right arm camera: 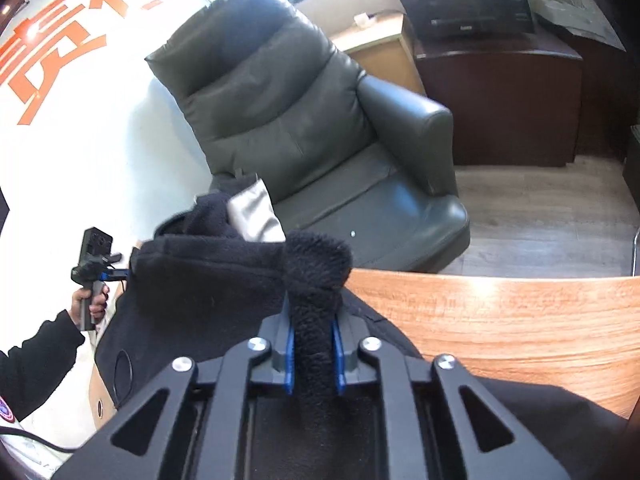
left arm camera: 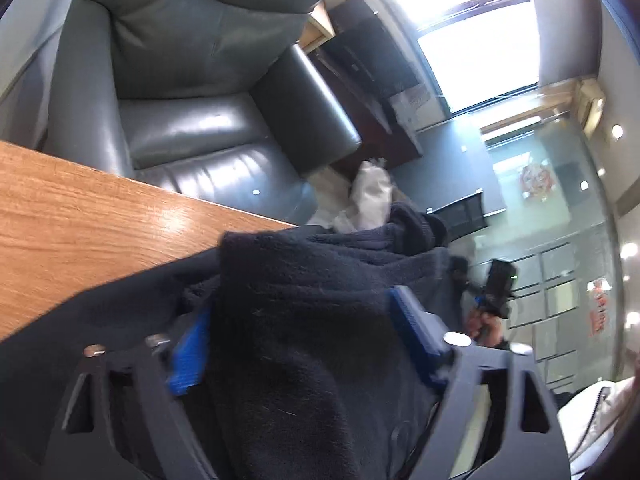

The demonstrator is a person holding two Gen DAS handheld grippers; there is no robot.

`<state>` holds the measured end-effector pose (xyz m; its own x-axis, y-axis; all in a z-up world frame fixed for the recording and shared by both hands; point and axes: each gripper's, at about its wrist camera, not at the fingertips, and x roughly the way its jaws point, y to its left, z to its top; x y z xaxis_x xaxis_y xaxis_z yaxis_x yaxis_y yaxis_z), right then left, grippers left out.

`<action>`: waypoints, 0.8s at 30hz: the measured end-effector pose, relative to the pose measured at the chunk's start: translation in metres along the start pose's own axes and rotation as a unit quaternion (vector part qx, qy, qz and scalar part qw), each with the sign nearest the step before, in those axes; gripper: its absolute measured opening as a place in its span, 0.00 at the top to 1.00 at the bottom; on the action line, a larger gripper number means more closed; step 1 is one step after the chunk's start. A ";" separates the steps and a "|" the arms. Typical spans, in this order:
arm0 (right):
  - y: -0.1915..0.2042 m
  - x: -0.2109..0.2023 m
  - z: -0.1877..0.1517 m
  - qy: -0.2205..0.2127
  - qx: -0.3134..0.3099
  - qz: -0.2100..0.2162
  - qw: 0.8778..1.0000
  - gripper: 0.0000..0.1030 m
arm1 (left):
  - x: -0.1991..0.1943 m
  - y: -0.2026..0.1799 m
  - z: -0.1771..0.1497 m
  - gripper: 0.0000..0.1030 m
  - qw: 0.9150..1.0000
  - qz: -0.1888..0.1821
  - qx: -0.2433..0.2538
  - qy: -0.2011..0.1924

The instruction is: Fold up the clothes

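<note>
**K:** Office corner: grey leather armchair [right arm camera: 304, 128] sat behind the orange-brown wooden table [right arm camera: 520, 320]. Dark navy fleece garment [right arm camera: 208, 276] was lifted off the tabletop, strung between both tools, lower part draping on the table edge.

**M:** Tong state?

**K:** Right gripper [right arm camera: 314, 354] was clenched on a rolled fleece edge, blue pads tight both sides. Left gripper [left arm camera: 304, 340] was grasping a thicker bunch, jaws wider apart but cloth filled the gap.

**M:** How to do the step well?

**K:** My read: keep both hands level, pull the span taut so the edge straightens, then lay it down flat on the table before releasing. Left's bite looked bulky — risk of layers slipping unevenly.

**M:** View differences?

**K:** Right wrist view showed the person's hand [right arm camera: 90, 300] on the left tool's handle, plus a grey lining patch [right arm camera: 256, 212] poking from the fleece. Left wrist view showed the bright window [left arm camera: 472, 36] and the far-off right tool [left arm camera: 496, 292], too small to read its jaws there.
</note>
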<state>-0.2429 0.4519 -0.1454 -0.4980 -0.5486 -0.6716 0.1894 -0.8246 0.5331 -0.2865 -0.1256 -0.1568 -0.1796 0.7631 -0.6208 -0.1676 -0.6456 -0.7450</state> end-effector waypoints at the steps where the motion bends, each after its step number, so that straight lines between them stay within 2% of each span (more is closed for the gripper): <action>1: 0.000 -0.002 0.001 -0.005 -0.001 0.001 1.000 0.86 | 0.001 0.002 0.002 0.52 1.000 -0.003 -0.006 0.003; 2: 0.001 -0.002 0.002 -0.006 -0.003 0.002 1.000 0.86 | 0.002 0.004 0.004 0.57 1.000 -0.005 -0.011 0.005; 4: 0.003 0.001 0.003 -0.008 -0.006 0.003 1.000 0.87 | -0.001 0.006 0.006 0.78 1.000 -0.013 -0.012 0.001; 5: 0.004 0.001 0.003 -0.009 -0.008 0.004 1.000 0.88 | -0.004 0.005 0.006 0.80 1.000 -0.019 -0.010 -0.004; 9: 0.014 -0.015 0.001 -0.037 -0.022 0.013 0.999 0.89 | -0.014 -0.005 0.005 0.86 0.999 -0.036 0.005 -0.016; 12: 0.023 -0.034 -0.002 -0.070 -0.033 0.020 0.997 0.90 | -0.028 -0.021 0.002 0.87 0.998 -0.054 0.028 -0.035; 16: 0.027 -0.064 -0.004 -0.112 -0.045 0.029 0.992 0.90 | -0.053 -0.045 0.000 0.87 0.990 -0.093 0.076 -0.070; 18: 0.012 -0.063 -0.006 -0.103 -0.033 0.015 0.994 0.90 | -0.050 -0.044 0.007 0.87 0.990 -0.087 0.080 -0.073; 20: -0.010 -0.047 -0.009 -0.074 -0.006 -0.006 0.997 0.90 | -0.035 -0.032 0.016 0.87 0.994 -0.071 0.062 -0.062; 24: -0.031 -0.017 -0.016 -0.029 0.009 -0.036 0.999 0.90 | 0.021 0.003 0.028 0.84 1.000 0.002 0.029 -0.003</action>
<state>-0.2265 0.4847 -0.1588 -0.5584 -0.4785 -0.6776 0.1355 -0.8585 0.4946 -0.3180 -0.1123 -0.1658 -0.1865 0.7599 -0.6227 -0.2218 -0.6500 -0.7268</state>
